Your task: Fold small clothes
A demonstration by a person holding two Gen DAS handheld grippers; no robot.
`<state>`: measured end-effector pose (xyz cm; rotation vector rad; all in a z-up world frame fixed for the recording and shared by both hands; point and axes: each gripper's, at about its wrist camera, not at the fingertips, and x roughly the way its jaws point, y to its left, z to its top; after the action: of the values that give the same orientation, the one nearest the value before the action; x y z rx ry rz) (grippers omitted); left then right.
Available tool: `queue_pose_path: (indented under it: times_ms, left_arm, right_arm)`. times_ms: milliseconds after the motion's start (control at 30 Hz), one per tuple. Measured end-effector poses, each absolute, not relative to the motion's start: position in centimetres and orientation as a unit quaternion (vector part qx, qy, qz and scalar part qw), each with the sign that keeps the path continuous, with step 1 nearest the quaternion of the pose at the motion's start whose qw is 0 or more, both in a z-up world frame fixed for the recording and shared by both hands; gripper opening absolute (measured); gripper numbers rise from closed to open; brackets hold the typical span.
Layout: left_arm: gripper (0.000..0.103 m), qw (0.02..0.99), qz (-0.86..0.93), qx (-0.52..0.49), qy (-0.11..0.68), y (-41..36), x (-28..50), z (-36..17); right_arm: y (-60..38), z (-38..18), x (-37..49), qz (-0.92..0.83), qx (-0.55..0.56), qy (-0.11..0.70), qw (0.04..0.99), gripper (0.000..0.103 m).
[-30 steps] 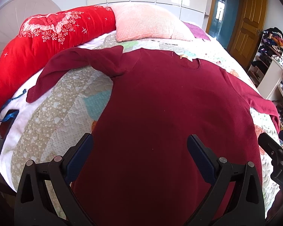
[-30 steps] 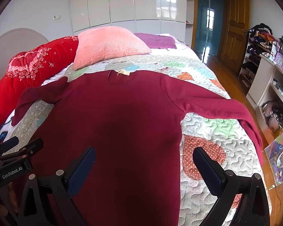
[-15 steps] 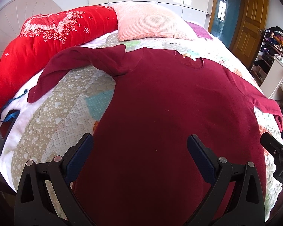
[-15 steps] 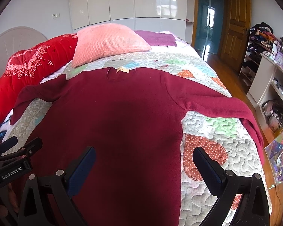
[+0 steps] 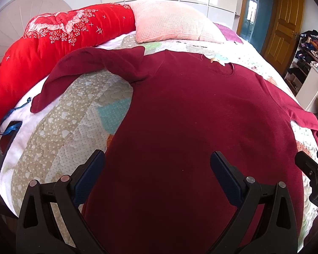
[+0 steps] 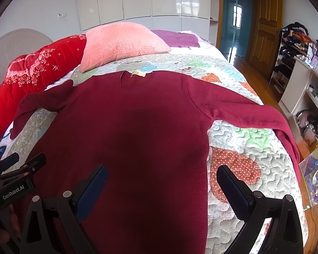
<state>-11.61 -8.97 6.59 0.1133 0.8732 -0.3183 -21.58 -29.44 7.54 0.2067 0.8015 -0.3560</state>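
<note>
A dark red long-sleeved top (image 5: 190, 114) lies flat and face up on the quilted bed, collar away from me, both sleeves spread out; it also shows in the right wrist view (image 6: 129, 127). My left gripper (image 5: 158, 169) is open and empty, hovering above the lower left part of the top. My right gripper (image 6: 162, 180) is open and empty above the lower right part, its right finger over the quilt. Each gripper shows at the edge of the other's view.
The patchwork quilt (image 6: 254, 148) covers the bed. A red duvet (image 5: 42, 48) and a pink pillow (image 5: 169, 21) lie at the head. A phone with a blue strap (image 5: 4, 144) lies at the left edge. Shelves (image 6: 303, 80) and a door stand right.
Both grippers have drifted slightly forward over the top. The top has not moved and both grippers stay open.
</note>
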Motion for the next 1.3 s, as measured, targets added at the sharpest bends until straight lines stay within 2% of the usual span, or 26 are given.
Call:
queue_pose_path:
  times_ms: [1000, 1300]
  left_arm:
    - [0.100, 0.893, -0.140, 0.052, 0.424, -7.6, -10.2, 5.9]
    - [0.100, 0.891, -0.125, 0.034, 0.436, -5.6, -7.7, 5.7]
  right_arm:
    - [-29.2, 6.5, -20.5, -0.168, 0.092, 0.412, 0.891, 0.102]
    - [-27.7, 6.1, -17.5, -0.137, 0.076, 0.413, 0.897, 0.102]
